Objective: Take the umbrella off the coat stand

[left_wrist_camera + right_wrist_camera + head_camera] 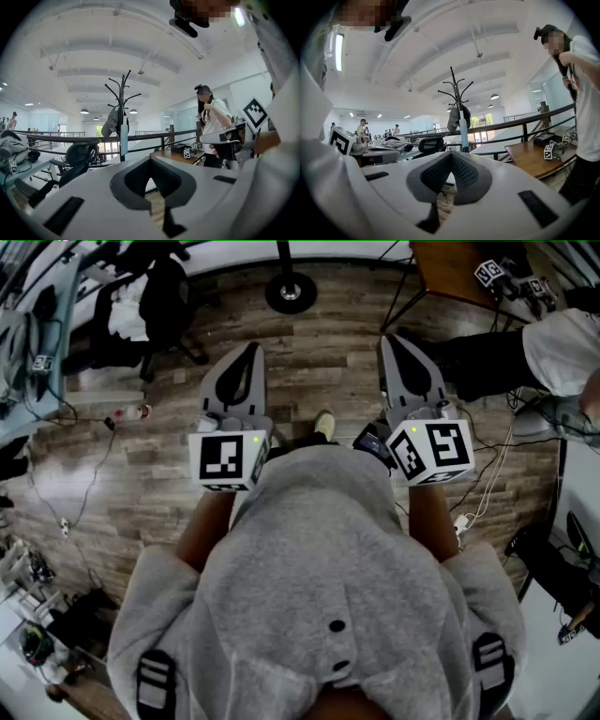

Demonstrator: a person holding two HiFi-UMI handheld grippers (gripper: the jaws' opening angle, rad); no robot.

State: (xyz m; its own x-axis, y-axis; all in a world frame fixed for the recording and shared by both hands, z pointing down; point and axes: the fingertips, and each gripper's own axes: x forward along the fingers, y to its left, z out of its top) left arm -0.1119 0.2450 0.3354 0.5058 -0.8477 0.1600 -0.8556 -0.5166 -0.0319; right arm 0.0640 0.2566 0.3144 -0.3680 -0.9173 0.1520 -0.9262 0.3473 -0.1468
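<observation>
My left gripper [249, 354] held out in front of me, jaws pressed together, my right gripper [394, 341] apart to its right at the same height, jaws also together, both tipped slightly down

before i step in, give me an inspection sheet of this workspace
surface: wooden floor; no worktable under the grippers
job's things: light blue umbrella hangs on the coat stand, ahead of both grippers, untouched
clutter: bottle on the floor; office chair; grey garment on the stand
grippers: left gripper and right gripper both shut, empty
cables: dark cable loose on the floor at left, white cable at right
surroundings: a person stands by a wooden table; railing behind
</observation>
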